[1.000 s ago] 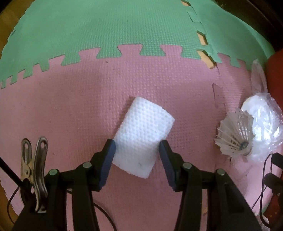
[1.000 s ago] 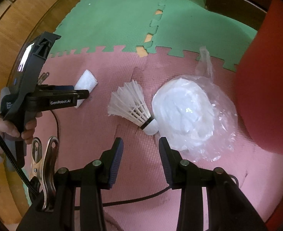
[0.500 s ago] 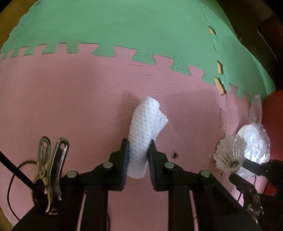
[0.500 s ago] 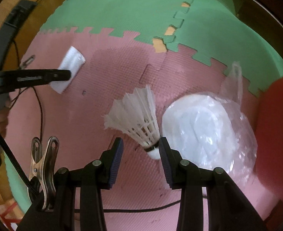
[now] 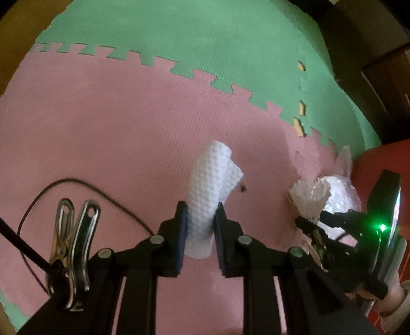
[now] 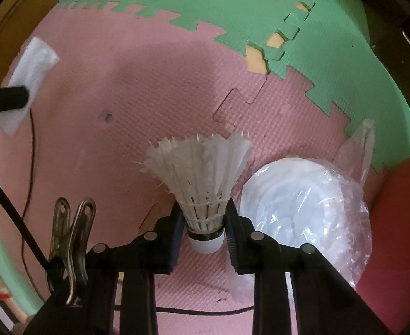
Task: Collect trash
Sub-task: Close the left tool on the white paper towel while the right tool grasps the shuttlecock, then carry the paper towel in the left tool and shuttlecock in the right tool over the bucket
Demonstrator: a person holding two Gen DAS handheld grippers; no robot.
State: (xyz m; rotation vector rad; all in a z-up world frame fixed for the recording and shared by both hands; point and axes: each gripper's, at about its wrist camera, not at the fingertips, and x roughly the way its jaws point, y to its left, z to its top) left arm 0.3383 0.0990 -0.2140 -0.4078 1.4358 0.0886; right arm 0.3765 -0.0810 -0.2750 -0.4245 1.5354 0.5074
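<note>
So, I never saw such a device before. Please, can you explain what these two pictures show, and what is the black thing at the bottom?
A person holds one hand tool in each hand. Each tool carries a camera looking forward along its black tongs, so each picture shows its own tongs at the bottom. The left tongs are shut on a white paper towel. The right tongs sit on both sides of a shuttlecock; I cannot tell if they press it. Beside it lies a clear plastic bag. The floor is a pink foam mat joined to a green one.
</note>
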